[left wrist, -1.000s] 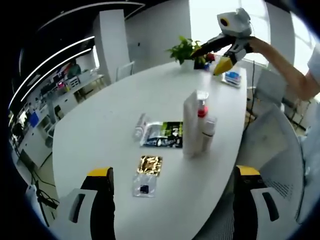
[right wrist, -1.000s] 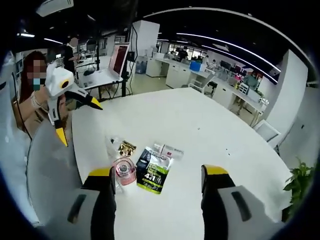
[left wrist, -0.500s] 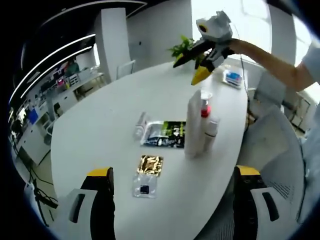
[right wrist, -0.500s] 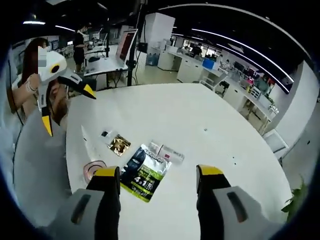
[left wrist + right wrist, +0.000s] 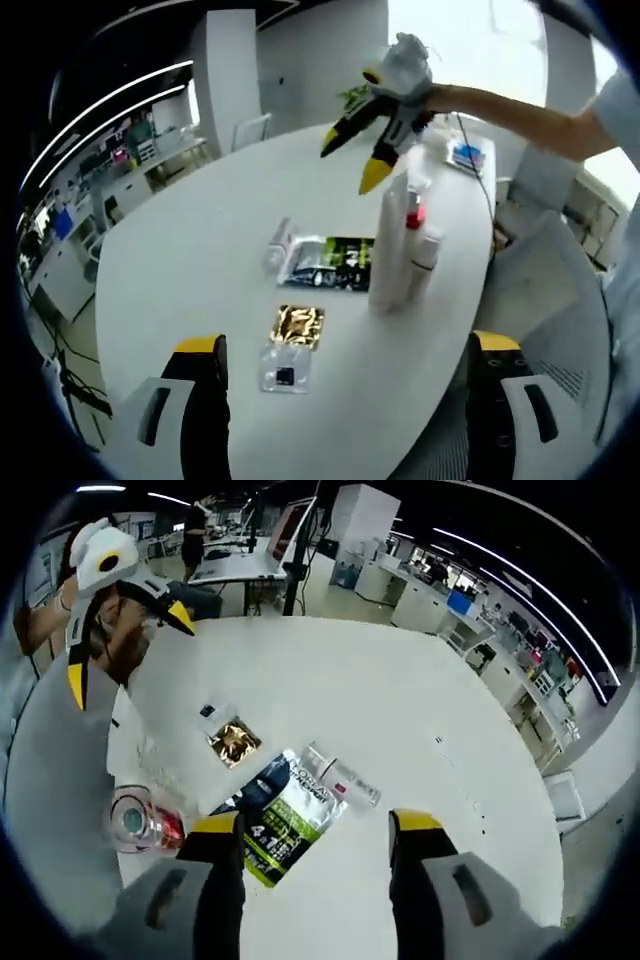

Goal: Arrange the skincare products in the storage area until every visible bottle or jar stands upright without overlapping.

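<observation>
Yellow-tipped right tongs (image 5: 358,162) now lower, nearer the upright bottles (image 5: 400,250); both tongs' jaws apart, empty.

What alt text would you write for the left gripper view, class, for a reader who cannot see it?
Three upright skincare bottles stand clustered on a white oval table, with the open right gripper held above them. A dark sachet, a tube lying flat and a gold packet lie beside them; the left gripper's open jaws frame the foreground.
</observation>
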`<state>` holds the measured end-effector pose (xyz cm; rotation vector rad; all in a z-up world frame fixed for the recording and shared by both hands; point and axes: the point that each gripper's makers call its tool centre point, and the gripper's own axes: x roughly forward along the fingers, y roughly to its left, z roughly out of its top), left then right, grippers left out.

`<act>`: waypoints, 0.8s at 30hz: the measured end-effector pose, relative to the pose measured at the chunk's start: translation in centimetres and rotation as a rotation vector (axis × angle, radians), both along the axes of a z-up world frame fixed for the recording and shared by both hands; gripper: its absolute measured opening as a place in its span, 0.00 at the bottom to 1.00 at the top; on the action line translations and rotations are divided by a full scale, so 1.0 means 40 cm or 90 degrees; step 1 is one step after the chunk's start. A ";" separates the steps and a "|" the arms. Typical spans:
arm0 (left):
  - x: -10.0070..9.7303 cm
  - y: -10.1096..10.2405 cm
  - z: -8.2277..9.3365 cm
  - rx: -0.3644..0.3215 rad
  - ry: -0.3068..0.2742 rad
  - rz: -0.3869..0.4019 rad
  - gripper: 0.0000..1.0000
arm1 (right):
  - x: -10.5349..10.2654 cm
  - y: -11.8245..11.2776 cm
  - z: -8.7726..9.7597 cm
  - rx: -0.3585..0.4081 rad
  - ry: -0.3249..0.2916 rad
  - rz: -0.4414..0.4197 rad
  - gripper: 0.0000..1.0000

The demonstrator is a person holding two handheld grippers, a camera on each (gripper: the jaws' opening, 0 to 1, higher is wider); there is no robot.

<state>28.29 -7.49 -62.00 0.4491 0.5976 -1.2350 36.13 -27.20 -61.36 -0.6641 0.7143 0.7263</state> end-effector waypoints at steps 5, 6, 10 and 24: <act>0.001 -0.001 -0.008 0.001 0.005 0.002 0.97 | 0.035 0.016 -0.029 -0.025 0.027 0.041 0.54; 0.001 -0.001 -0.009 0.002 0.006 0.003 0.97 | 0.040 0.017 -0.034 -0.031 0.033 0.045 0.54; 0.002 0.000 -0.012 0.009 0.004 0.002 0.97 | 0.064 0.037 -0.064 -0.039 0.054 0.079 0.50; 0.013 0.018 -0.024 0.013 0.010 0.021 0.97 | 0.152 0.052 -0.169 -0.131 0.091 0.188 0.37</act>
